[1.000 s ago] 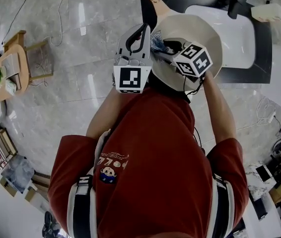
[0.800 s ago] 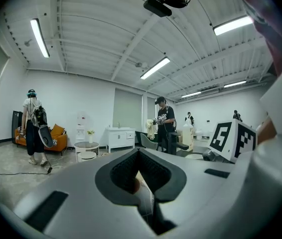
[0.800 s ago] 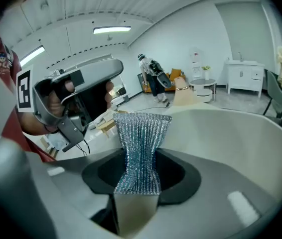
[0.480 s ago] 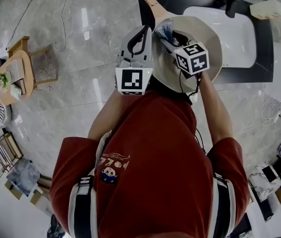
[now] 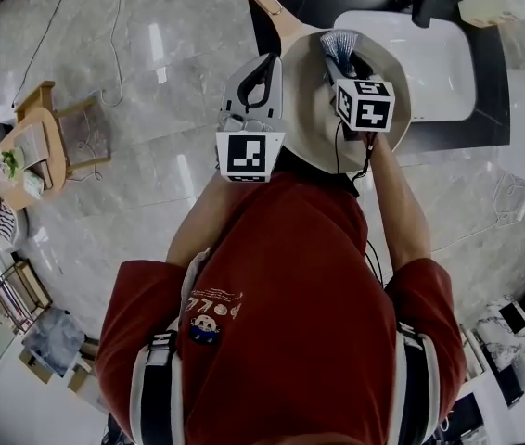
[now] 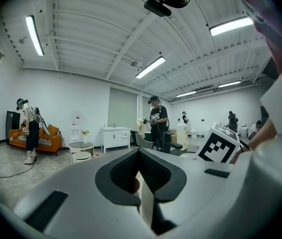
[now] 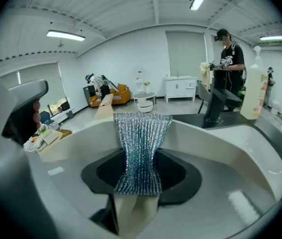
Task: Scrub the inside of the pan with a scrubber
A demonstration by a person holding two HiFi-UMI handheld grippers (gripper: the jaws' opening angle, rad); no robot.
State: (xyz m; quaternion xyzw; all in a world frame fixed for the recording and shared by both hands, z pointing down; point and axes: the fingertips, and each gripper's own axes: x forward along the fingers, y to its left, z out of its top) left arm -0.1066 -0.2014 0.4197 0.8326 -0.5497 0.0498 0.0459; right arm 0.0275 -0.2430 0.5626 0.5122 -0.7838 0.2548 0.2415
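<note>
The person stands over a black worktop with a white sink set in it, and holds a cream pan above its near edge. The pan's wooden handle points up and to the left in the head view. The left tool is clamped on the pan's left rim. In the left gripper view its jaws are pressed together at the left tool, with a thin cream strip of the rim pinched between them. The right tool reaches into the bowl of the pan from the person's side and grips a silvery mesh scrubber. In the right gripper view the right tool is closed on the lower end of the scrubber. The scrubber's free end fans out ahead of the jaws toward the far inner wall of the pan, though the views do not settle whether it touches there. The two tools sit near each other, the left at the rim and the right inside the pan.
</note>
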